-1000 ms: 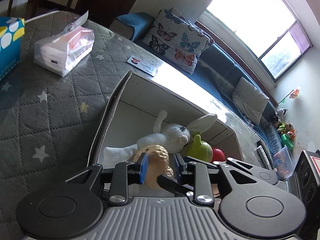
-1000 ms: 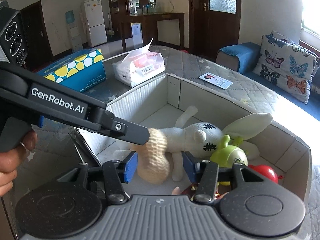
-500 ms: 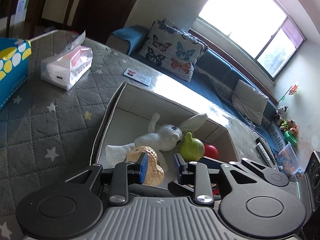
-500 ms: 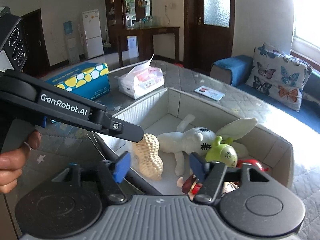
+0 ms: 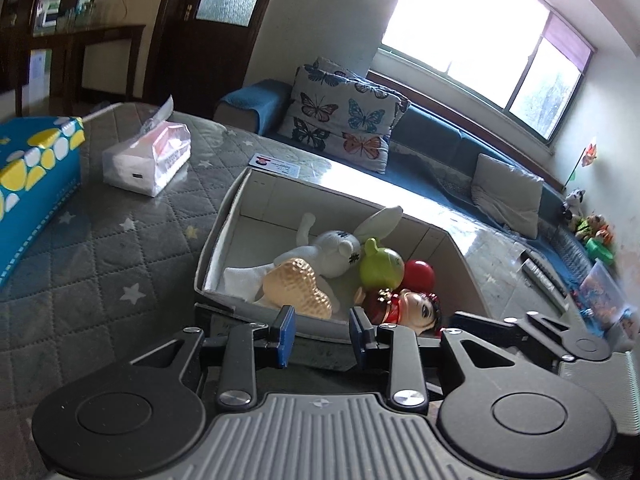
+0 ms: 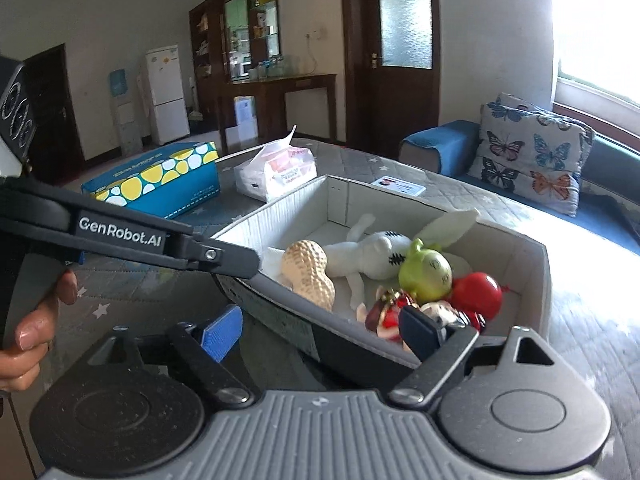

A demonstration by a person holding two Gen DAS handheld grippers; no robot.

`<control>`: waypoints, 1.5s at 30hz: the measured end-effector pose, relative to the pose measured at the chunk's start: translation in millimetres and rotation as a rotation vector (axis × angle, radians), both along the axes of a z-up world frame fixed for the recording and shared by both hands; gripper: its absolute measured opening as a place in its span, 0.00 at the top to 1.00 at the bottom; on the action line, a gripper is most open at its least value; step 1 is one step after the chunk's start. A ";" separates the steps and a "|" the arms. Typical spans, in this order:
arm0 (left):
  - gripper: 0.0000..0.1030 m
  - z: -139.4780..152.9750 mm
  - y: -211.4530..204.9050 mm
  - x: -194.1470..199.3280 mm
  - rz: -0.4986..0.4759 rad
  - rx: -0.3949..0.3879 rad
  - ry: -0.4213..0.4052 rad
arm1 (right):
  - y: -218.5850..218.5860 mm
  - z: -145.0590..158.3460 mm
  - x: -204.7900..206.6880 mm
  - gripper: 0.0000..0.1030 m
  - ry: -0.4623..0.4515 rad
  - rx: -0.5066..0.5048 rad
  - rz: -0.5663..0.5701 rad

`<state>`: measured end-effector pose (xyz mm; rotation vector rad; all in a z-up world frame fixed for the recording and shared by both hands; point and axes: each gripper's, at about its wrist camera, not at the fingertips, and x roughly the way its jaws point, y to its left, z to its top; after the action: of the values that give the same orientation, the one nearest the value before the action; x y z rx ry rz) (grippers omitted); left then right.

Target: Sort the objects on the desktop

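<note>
Peanut toy [image 5: 298, 286]: lies in my box [image 5: 224, 236], near front wall, against the white rabbit [image 5: 334, 246].
Left gripper [image 5: 322, 336]: opening, nothing between the jaws.
Right gripper [image 6: 320, 330]: opening wide, empty.
Tissue pack [image 6: 276, 170]: on table beyond box.

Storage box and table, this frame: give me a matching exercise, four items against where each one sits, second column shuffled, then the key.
Items:
1. peanut toy
2. red ball
3. tissue pack
4. white card

Places:
A. on the table mat beyond the box's far corner, toward the butterfly cushion
B. in the box, beside the green toy
C. on the mat between the box and the blue dotted carton
D. in the box, against the white rabbit

Pairs: 1-D, 2-B, 3-C, 4-A
</note>
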<state>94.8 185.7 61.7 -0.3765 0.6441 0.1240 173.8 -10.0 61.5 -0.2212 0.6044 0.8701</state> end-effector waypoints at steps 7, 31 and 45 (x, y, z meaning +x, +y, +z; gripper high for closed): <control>0.67 -4.2 -21.2 -15.6 -0.001 0.152 -0.003 | -17.7 -3.0 -18.8 0.00 -0.038 0.013 -0.062; 0.65 -25.6 -58.6 -56.0 0.035 0.329 0.034 | -51.7 -25.8 -63.6 0.00 -0.024 0.046 -0.206; 0.65 -37.7 -67.4 -72.8 0.049 0.337 0.064 | -54.9 -45.9 -82.8 0.00 0.018 0.041 -0.244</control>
<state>22.1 118.3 24.0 -0.0630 0.6637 0.2878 91.0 -64.9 15.6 -0.0995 0.6150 0.6485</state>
